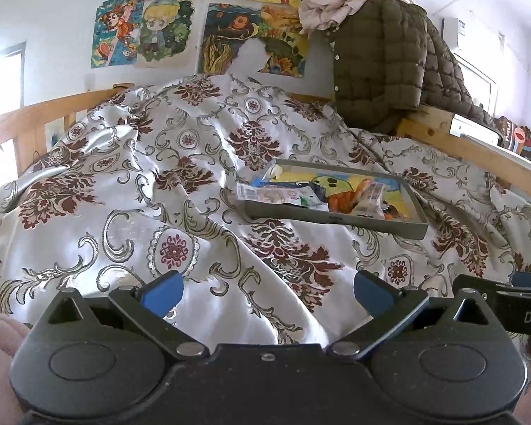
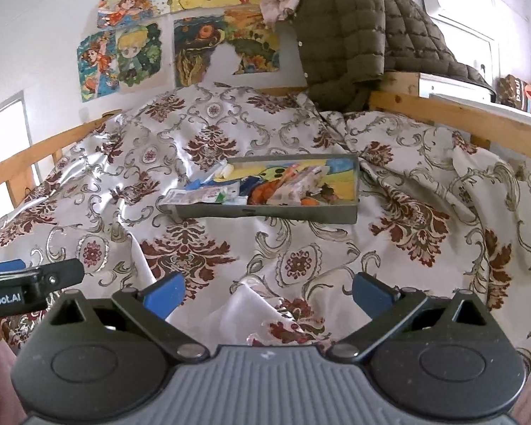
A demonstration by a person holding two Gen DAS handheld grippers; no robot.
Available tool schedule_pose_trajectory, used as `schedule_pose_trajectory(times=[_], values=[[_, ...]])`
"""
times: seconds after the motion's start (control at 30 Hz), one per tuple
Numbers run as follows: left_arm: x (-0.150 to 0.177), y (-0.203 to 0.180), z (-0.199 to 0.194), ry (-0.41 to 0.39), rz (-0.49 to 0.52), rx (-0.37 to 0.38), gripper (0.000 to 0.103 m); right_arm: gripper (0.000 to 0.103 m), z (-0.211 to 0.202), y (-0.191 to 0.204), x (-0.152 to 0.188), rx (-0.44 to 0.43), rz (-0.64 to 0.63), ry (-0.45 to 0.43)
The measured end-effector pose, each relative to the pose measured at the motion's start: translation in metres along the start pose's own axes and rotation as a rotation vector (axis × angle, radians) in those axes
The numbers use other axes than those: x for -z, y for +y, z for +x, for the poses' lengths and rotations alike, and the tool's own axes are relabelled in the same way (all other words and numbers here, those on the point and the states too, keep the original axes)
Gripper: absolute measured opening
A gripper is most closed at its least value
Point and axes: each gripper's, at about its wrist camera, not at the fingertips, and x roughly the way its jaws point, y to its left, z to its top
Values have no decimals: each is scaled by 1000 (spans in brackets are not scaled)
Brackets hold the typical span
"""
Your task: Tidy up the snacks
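Observation:
A shallow grey tray point(image 1: 336, 220) point(image 2: 265, 211) with a colourful picture bottom lies on the patterned bedspread and holds several snack packets. A white packet point(image 1: 265, 194) point(image 2: 201, 196) hangs over its left rim, and clear-wrapped packets point(image 1: 370, 198) point(image 2: 293, 189) lie in the middle. My left gripper point(image 1: 267, 294) is open and empty, well short of the tray, low over the bedspread. My right gripper point(image 2: 267, 294) is open and empty too, also short of the tray. Each gripper shows at the edge of the other's view.
A silver and maroon bedspread point(image 1: 180, 184) point(image 2: 424, 212) covers the bed in folds. A wooden rail point(image 1: 478, 152) point(image 2: 442, 109) runs behind, with an olive quilted jacket point(image 1: 378, 60) point(image 2: 347, 35) draped on it. Drawings point(image 1: 145, 32) hang on the wall.

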Motion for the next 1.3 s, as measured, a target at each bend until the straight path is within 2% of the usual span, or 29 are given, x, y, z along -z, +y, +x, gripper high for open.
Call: schedule_pose_trajectory(times=[1.3], values=[[0, 7, 5, 18, -8, -14, 102, 103, 4, -1, 0, 16, -1, 20]])
